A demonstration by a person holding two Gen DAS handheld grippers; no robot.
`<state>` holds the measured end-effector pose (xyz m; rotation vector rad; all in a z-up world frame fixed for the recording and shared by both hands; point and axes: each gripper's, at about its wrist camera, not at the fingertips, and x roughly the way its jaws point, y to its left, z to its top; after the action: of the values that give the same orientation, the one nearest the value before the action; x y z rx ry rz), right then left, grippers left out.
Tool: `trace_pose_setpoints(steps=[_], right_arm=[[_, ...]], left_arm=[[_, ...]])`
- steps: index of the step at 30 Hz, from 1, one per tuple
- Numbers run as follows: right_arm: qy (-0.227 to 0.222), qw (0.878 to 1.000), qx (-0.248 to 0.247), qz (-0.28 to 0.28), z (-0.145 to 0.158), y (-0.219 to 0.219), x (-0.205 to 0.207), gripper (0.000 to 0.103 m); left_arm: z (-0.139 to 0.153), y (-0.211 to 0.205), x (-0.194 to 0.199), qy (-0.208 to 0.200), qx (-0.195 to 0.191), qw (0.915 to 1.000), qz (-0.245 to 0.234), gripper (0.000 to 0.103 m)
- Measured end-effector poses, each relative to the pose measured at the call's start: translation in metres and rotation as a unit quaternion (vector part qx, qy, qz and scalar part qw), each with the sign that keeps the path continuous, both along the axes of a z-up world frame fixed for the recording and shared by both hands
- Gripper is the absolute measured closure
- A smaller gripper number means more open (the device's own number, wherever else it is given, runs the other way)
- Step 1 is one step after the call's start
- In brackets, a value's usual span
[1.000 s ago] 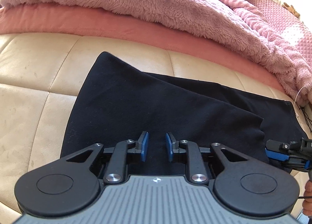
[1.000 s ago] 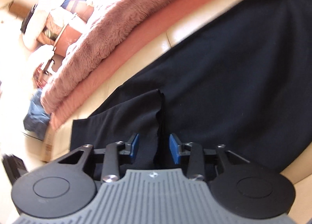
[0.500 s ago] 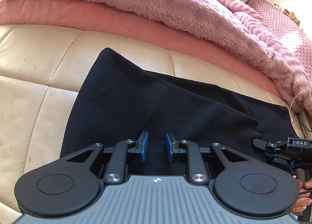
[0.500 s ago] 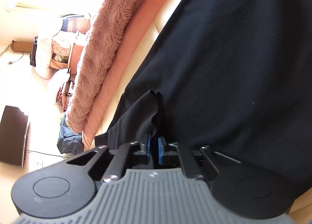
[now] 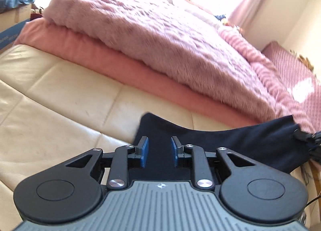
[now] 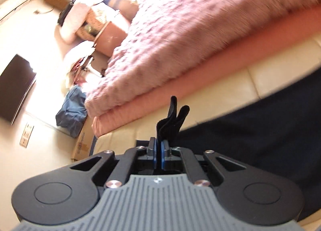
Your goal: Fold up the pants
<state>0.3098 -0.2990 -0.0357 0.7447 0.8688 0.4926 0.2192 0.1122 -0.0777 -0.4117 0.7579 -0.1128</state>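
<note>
The right gripper (image 6: 159, 151) has its jaws pinched tight on a bunch of the pants (image 6: 250, 130); a second ago they stood apart around that fold, and they have just been closing. The cloth now sticks up past the jaws, lifted off the cream sofa (image 6: 220, 98), where it lay flat before. The left gripper (image 5: 158, 151) keeps its jaws narrowly apart with dark cloth between them; whether they grip I cannot tell. Pink blankets (image 5: 160, 36) lie behind the pants.
</note>
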Motion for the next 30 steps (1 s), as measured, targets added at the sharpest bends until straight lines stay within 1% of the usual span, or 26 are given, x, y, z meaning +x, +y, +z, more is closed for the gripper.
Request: trace_pose_setpoints(steps=[3,5,8,11,14,16,18,21,22,24,27,30], right_arm=[[-0.041,0.999,0.001,0.018,0.052,-0.004,0.01,0.103],[-0.062,0.998,0.003,0.025,0.085,-0.013,0.013,0.103],[-0.084,0.996,-0.018,0.026,0.125,-0.035,0.012,0.103],[-0.089,0.995,-0.048,0.004,0.146,-0.07,0.01,0.103],[-0.072,0.994,-0.079,-0.031,0.147,-0.118,0.008,0.103],[-0.053,0.992,-0.1,-0.057,0.133,-0.154,0.008,0.103],[-0.021,0.99,-0.114,-0.081,0.103,-0.187,0.006,0.103],[0.032,0.986,-0.125,-0.104,0.037,-0.223,0.01,0.103],[0.052,0.985,-0.126,-0.109,0.011,-0.23,0.011,0.103],[0.08,0.981,-0.129,-0.122,-0.028,-0.244,0.013,0.103],[0.095,0.976,-0.143,-0.131,-0.067,-0.258,0.016,0.103],[0.1,0.973,-0.164,-0.128,-0.088,-0.266,0.022,0.103]], left_arm=[[0.009,0.01,-0.004,-0.011,-0.009,0.9998,0.013,0.077],[0.01,0.013,-0.005,-0.014,-0.011,0.9998,0.013,0.077],[0.009,0.01,-0.004,-0.014,-0.018,0.9997,0.006,0.077],[0.006,0.0,0.0,-0.012,-0.022,0.9996,-0.01,0.077],[0.0,-0.02,0.006,-0.008,-0.02,0.9992,-0.034,0.077],[-0.003,-0.034,0.013,-0.005,-0.013,0.9986,-0.051,0.077],[-0.007,-0.049,0.021,0.002,-0.007,0.9978,-0.066,0.077],[-0.014,-0.074,0.03,0.013,0.002,0.9958,-0.09,0.077],[-0.017,-0.083,0.033,0.016,0.006,0.9947,-0.101,0.077],[-0.021,-0.1,0.038,0.022,0.014,0.9927,-0.118,0.077],[-0.031,-0.121,0.046,0.035,0.027,0.9892,-0.139,0.077],[-0.043,-0.14,0.055,0.049,0.041,0.9857,-0.156,0.077]])
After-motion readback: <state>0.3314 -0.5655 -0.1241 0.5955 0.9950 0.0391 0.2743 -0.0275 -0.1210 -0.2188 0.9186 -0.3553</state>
